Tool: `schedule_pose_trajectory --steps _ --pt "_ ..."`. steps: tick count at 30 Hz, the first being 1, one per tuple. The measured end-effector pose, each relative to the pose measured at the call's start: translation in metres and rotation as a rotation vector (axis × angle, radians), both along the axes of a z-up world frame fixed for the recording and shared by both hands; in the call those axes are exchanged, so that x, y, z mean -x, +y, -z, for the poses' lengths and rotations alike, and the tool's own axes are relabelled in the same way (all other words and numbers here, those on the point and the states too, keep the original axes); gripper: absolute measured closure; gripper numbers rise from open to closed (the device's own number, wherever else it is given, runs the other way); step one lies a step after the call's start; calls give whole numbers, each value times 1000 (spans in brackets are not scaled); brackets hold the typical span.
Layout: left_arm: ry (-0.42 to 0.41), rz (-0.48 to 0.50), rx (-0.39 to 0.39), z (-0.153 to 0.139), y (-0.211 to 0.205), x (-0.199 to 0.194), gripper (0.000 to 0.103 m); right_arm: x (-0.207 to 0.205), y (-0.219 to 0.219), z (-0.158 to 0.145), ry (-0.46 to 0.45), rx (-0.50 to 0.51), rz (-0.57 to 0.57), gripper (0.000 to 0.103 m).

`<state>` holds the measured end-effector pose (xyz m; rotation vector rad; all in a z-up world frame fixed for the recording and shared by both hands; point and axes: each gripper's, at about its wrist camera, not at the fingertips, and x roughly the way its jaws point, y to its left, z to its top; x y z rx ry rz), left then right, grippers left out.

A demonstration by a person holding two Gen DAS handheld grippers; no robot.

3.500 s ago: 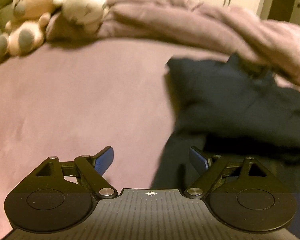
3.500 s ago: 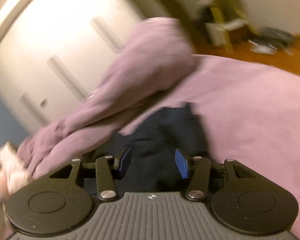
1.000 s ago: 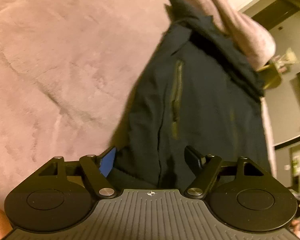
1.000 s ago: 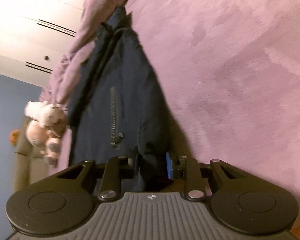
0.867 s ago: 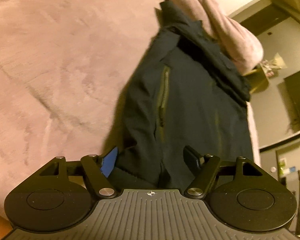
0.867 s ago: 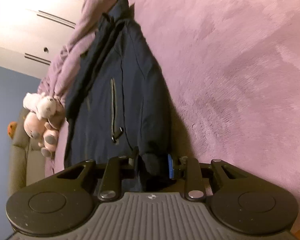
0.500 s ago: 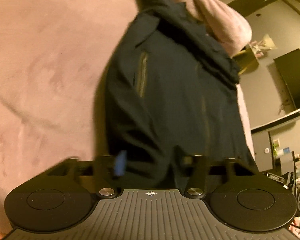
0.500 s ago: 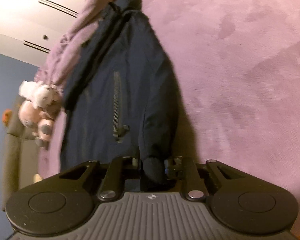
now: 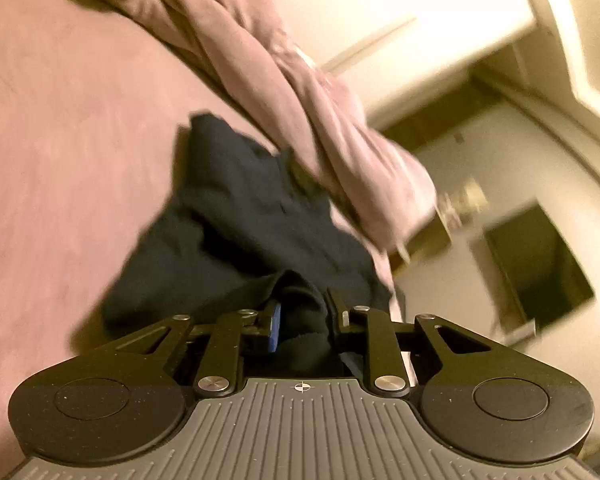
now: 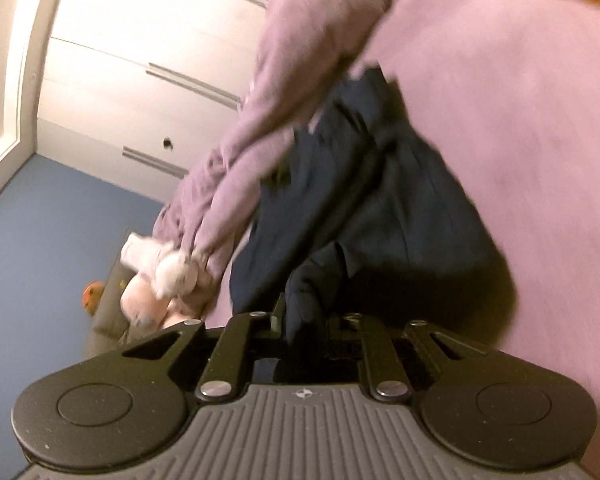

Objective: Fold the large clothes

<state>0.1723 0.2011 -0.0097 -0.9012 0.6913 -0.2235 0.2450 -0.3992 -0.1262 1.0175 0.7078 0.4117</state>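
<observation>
The dark navy jacket (image 9: 236, 216) lies on the pink bed cover (image 9: 60, 152), its far end tucked against the rolled pink blanket (image 9: 284, 92), while its near hem is bunched up into both tools. The left gripper (image 9: 304, 320) has just been closing, and its jaws now pinch a thick wad of the dark fabric between the blue pad and the opposite finger. The right gripper (image 10: 304, 320) has likewise been closing and is clamped narrowly on its own fold of the jacket (image 10: 360, 200) at the other hem corner. The step in hand appears to be carrying the bottom edge up and over toward the collar to halve the garment. To do it well, both hands should probably travel together and level, keeping the hem taut between them so the cloth does not sag or twist, and lay the edge down squarely on the upper part before letting go. The likely risks are dragging the whole jacket along the cover instead of folding it, or snagging the blanket and the plush toys (image 10: 160, 280) beyond.
</observation>
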Motion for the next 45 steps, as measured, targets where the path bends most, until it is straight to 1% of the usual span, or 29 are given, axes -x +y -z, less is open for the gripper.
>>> schedule_pose_trajectory --steps 1,4,7,11,13,15,16,17,18,19,20,21,22,23,24,26,28,31,34,36,37,38,39,40,41,42,43,44,45 --pt "10 -34 5 1 4 -11 79 -13 1 -4 -9 13 21 90" --pt "52 -125 15 11 15 -46 79 -56 2 -8 7 23 99 90" --pt "90 -177 3 25 24 -76 80 -90 8 -5 26 64 175 90" --pt "169 -180 -93 39 19 -115 79 -131 20 0 50 160 209 89" --pt "203 -194 -89 50 20 -126 78 -145 27 6 67 174 213 88" --pt "217 -207 -48 58 28 -129 70 -158 26 13 86 147 209 79" --pt "222 -226 -9 61 33 -132 68 -161 23 15 94 122 210 77" --pt "218 -246 19 64 38 -133 63 -162 19 16 90 97 212 72" --pt "206 -277 34 63 45 -130 58 -161 14 14 80 73 215 62" --pt "199 -301 25 59 51 -127 55 -158 6 13 59 38 230 57" --pt "191 -329 3 55 59 -124 50 -153 -1 12 28 13 253 45" --pt "177 -349 -11 52 65 -121 48 -148 -7 11 -9 7 283 35" --pt "153 -356 -25 49 70 -118 46 -141 -12 9 -53 19 307 32" --pt "129 -342 -49 46 73 -114 40 -133 -14 6 -90 58 312 30" --pt "117 -317 -73 45 73 -113 34 -129 -13 6 -107 115 301 29" --pt "99 -235 -133 48 65 -113 29 -128 -1 7 -98 279 244 29" --pt "93 -145 -169 55 53 -116 29 -133 14 14 -103 399 171 29" --pt "91 -27 -186 66 35 -129 28 -140 35 17 -135 510 99 29" --pt "77 65 -261 65 19 -143 26 -154 53 16 -153 629 52 29" --pt "98 109 -333 66 8 -154 26 -164 63 16 -160 684 26 31" --pt "107 122 -359 67 3 -158 27 -167 67 16 -169 710 20 35" --pt "107 131 -373 68 -1 -160 31 -169 70 15 -172 727 16 47" --pt "101 142 -384 68 -4 -160 39 -171 73 15 -171 740 14 62" --pt "97 151 -407 68 -8 -161 43 -172 75 14 -169 752 16 68" --pt "92 155 -425 67 -9 -160 49 -172 76 13 -173 762 19 78" --pt "81 154 -434 66 -10 -158 58 -169 77 11 -179 782 30 82" --pt "65 148 -435 63 -8 -154 63 -169 78 9 -185 793 36 87" --pt "52 142 -435 59 -7 -150 73 -165 78 7 -195 798 46 93" --pt "34 138 -428 55 -6 -147 79 -161 76 4 -207 786 49 93"
